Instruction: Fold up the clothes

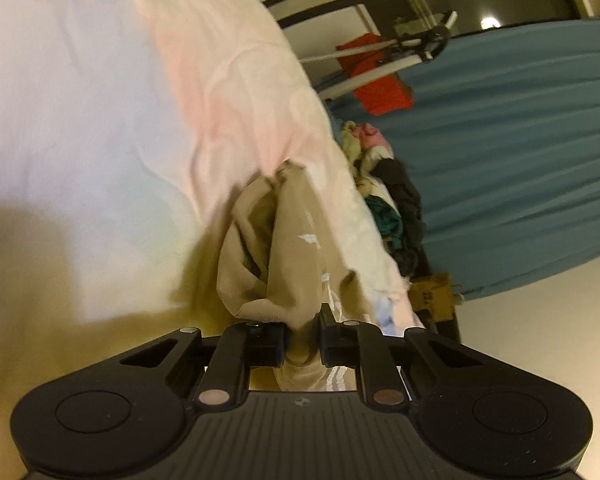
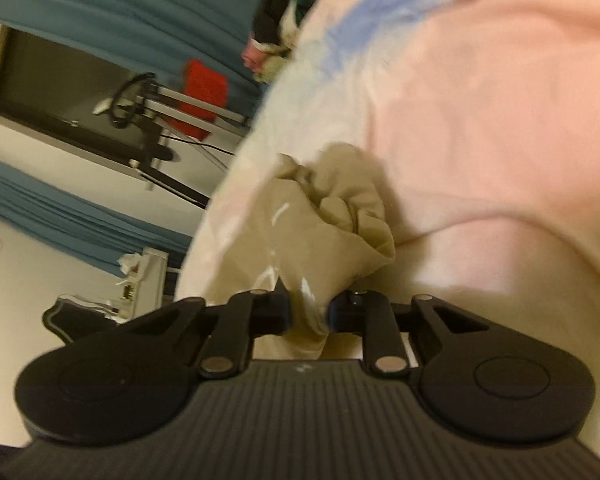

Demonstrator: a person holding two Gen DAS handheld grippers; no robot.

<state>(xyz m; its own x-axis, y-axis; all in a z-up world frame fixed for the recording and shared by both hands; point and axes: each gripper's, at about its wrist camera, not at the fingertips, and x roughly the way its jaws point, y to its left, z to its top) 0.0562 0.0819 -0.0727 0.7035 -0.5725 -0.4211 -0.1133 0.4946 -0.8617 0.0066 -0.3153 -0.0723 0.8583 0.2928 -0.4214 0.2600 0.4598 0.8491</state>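
Note:
A beige garment (image 1: pixel 276 248) with white print hangs bunched in front of the pale pink and blue bed sheet (image 1: pixel 100 100). My left gripper (image 1: pixel 303 338) is shut on one edge of it, with cloth pinched between the black fingers. In the right wrist view the same beige garment (image 2: pixel 324 216) hangs crumpled, and my right gripper (image 2: pixel 309 314) is shut on another edge of it. The sheet (image 2: pixel 480 100) fills the area behind it.
A pile of mixed clothes (image 1: pixel 388 196) lies at the bed's edge. Teal curtains (image 1: pixel 520 152), a drying rack (image 1: pixel 400 56) with a red cloth (image 1: pixel 380 76), and a cardboard box (image 1: pixel 432 292) stand beyond. The rack (image 2: pixel 168 120) and curtains (image 2: pixel 120 0) also show in the right wrist view.

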